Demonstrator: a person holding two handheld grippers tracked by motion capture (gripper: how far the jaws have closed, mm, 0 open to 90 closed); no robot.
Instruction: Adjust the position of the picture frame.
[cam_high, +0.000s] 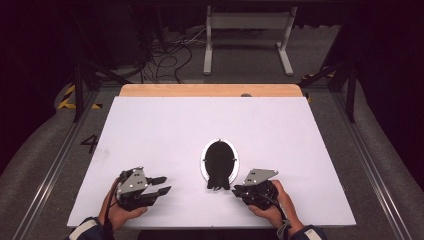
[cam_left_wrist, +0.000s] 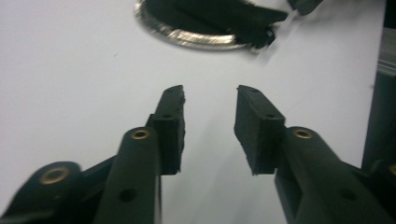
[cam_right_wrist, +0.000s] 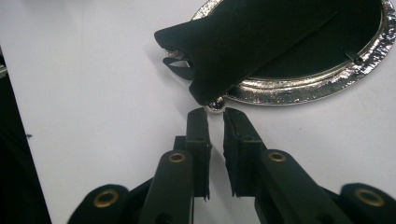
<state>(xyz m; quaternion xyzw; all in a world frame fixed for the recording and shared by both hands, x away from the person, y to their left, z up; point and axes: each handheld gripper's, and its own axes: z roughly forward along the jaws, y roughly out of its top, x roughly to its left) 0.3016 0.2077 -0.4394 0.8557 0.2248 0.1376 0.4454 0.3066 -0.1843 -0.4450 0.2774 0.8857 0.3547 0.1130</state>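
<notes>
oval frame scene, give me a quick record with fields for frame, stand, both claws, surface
frame: oval silver-rimmed frame, lying face down with its black back up, near the middle of the table
stand: black easel leg on its back, foot end past the rim towards the person
left claw: open, nothing between the jaws, apart from the frame
right claw: jaws slightly apart, empty, tips just short of a small silver ball at the rim
surface: white table

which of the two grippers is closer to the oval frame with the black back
The right gripper. Its narrowly parted tips sit just short of the oval frame, by its black stand flap, while the left gripper lies well off to the side with open jaws.
</notes>
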